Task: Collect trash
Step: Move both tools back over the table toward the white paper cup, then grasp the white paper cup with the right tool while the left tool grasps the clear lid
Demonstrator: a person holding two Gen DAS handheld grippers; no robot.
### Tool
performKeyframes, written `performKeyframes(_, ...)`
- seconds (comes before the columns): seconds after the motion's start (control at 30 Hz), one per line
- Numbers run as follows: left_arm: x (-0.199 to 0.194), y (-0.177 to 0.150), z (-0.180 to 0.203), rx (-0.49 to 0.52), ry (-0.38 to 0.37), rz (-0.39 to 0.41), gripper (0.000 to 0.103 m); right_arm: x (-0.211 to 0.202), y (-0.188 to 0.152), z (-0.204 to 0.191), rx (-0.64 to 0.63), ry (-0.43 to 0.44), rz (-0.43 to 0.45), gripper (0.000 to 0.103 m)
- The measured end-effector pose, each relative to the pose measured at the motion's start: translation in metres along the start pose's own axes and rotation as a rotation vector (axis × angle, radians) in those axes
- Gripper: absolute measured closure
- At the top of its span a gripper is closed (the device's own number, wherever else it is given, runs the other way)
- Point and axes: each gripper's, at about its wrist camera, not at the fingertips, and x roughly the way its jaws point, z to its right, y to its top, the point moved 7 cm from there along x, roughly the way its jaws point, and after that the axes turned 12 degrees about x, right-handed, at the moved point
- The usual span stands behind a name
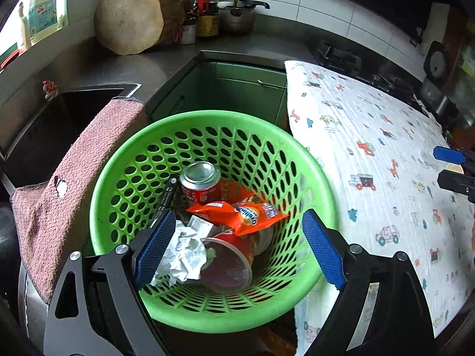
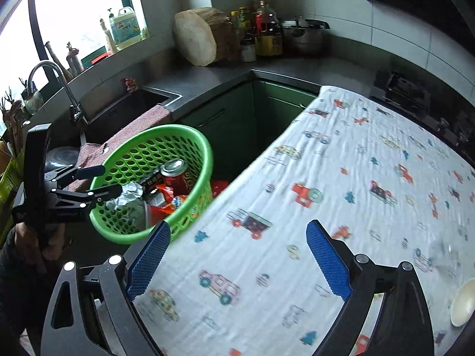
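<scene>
Blue pads: left gripper (image 1: 239,244) hangs over the green basket (image 1: 308,160), tilted steeply down, jaws spread wide, nothing between them.
Right gripper: right gripper (image 2: 239,256) angled down over the printed cloth (image 2: 341,160), jaws wide apart and empty.
Holding hand: a hand (image 2: 32,243) in a dark sleeve grips the left tool's handle, seen at the left edge of the right wrist view.
Trash: inside the basket lie a red can (image 1: 202,184), an orange snack wrapper (image 1: 240,213), crumpled white paper (image 1: 185,252), a red-rimmed cup (image 1: 231,264) on its side and a dark flat pack (image 1: 166,198) leaning on the wall.
Basket position: just beside the cloth's edge, against a pink towel (image 1: 74,184) that drapes over the sink (image 2: 127,103) rim.
Surface: cloth with small cars and trucks covers a raised top to the right; a pale bowl (image 2: 463,302) sits near its lower right.
Room: grey counter in a corner, round wooden block (image 2: 202,35), bottles (image 2: 264,29), a steel pot (image 2: 302,35), tap (image 2: 56,80), window with a detergent jug (image 2: 124,26).
Hard to read: bowl is cut by the frame; the can's label is partly hidden; cloth at far right is blurred.
</scene>
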Motion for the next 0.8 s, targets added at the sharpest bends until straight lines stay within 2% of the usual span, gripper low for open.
performKeyframes(0.1, 0.001, 0.011, 0.022, 0.031, -0.007, 0.015, 0.01, -0.023, -0.008, 0.047, 0.043, -0.07, 0.019, 0.013)
performKeyframes(0.47, 0.019, 0.049, 0.124, 0.16, -0.105, 0.031, 0.008, -0.11, -0.042, 0.222, 0.237, -0.312, 0.096, 0.011)
performKeyframes(0.67, 0.038, 0.07, 0.192, 0.243, -0.169, 0.024, 0.006, -0.127, -0.065, 0.294, 0.337, -0.366, 0.094, 0.011)
performKeyframes(0.8, 0.055, 0.083, 0.24, 0.302, -0.203, 0.008, 0.006, -0.126, -0.074, 0.321, 0.371, -0.368, 0.09, 0.011)
